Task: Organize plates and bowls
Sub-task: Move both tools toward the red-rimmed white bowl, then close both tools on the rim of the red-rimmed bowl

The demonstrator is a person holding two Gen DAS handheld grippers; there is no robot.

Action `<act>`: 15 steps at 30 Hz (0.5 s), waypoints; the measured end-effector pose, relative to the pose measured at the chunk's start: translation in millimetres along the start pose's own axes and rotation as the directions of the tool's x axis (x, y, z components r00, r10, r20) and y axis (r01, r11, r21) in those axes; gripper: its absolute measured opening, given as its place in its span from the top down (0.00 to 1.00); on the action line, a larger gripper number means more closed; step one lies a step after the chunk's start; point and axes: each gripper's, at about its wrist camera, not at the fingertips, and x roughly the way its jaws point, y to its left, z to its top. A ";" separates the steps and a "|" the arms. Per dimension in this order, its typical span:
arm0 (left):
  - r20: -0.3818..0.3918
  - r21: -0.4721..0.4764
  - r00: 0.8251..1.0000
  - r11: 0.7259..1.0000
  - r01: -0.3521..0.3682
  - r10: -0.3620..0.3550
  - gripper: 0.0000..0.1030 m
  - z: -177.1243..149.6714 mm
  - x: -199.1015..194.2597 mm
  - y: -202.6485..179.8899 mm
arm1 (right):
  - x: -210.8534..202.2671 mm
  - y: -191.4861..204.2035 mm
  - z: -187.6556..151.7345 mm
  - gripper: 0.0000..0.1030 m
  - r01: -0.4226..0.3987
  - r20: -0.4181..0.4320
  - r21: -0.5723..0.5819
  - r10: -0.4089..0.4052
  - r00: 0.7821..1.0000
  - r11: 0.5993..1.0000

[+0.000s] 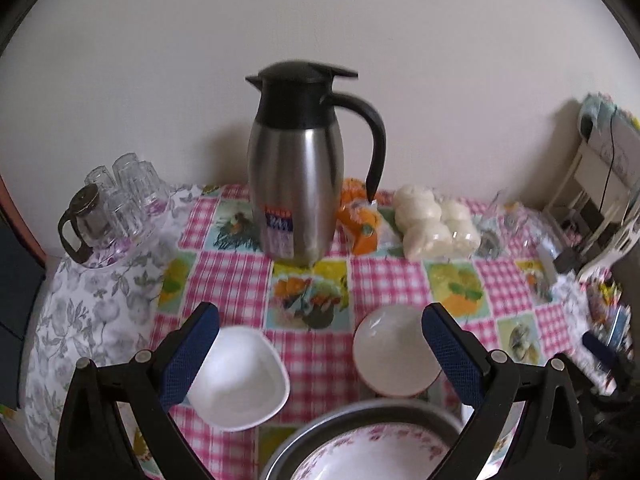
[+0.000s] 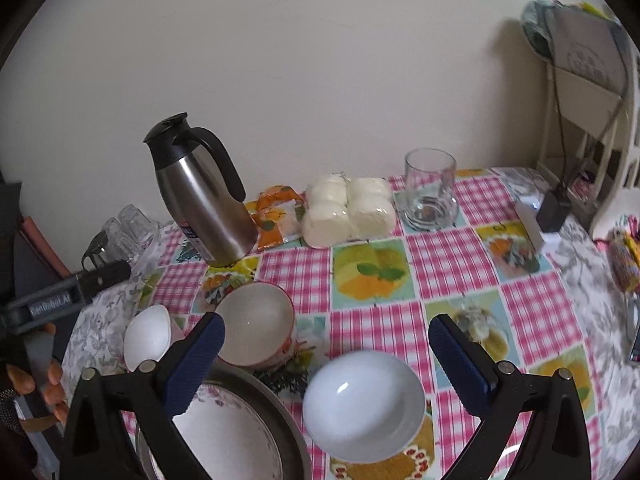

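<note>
My left gripper (image 1: pixel 320 344) hangs open above the table's near edge. A small white bowl (image 1: pixel 240 380) lies by its left finger, and a red-rimmed bowl (image 1: pixel 394 350) by its right finger; neither is held. Below them a metal pan (image 1: pixel 360 410) holds a floral plate (image 1: pixel 372 452). My right gripper (image 2: pixel 328 360) is open too, with a round white bowl (image 2: pixel 362 404) on the cloth between its fingers, untouched. To its left are the red-rimmed bowl (image 2: pixel 256 324), tipped toward me, the small white bowl (image 2: pixel 148 338), the pan (image 2: pixel 280 412) and the floral plate (image 2: pixel 224 432).
A steel thermos jug (image 1: pixel 298 168) stands at the back by an orange packet (image 1: pixel 358 220) and wrapped white buns (image 1: pixel 432 224). Upturned glasses (image 1: pixel 120 200) sit far left. A glass mug (image 2: pixel 430 190) and a charger (image 2: pixel 554 208) are back right. A hand (image 2: pixel 52 376) grips the left tool's handle.
</note>
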 end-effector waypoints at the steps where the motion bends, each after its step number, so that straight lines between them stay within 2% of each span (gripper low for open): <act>1: 0.000 -0.010 1.000 1.000 0.005 -0.005 0.02 4.0 0.8 0.0 | 2.6 3.3 4.1 0.00 -0.002 -0.005 -0.008 0.002 1.000 1.000; 9: -0.067 -0.041 0.998 0.999 0.011 -0.014 0.02 21.4 28.4 -13.4 | 30.4 12.7 27.6 0.00 -0.001 -0.075 -0.009 0.000 0.997 1.000; 15: -0.161 -0.046 0.984 0.996 0.075 -0.081 0.03 2.6 66.9 -33.1 | 57.6 22.4 34.0 0.00 0.008 -0.134 -0.031 -0.012 0.991 0.999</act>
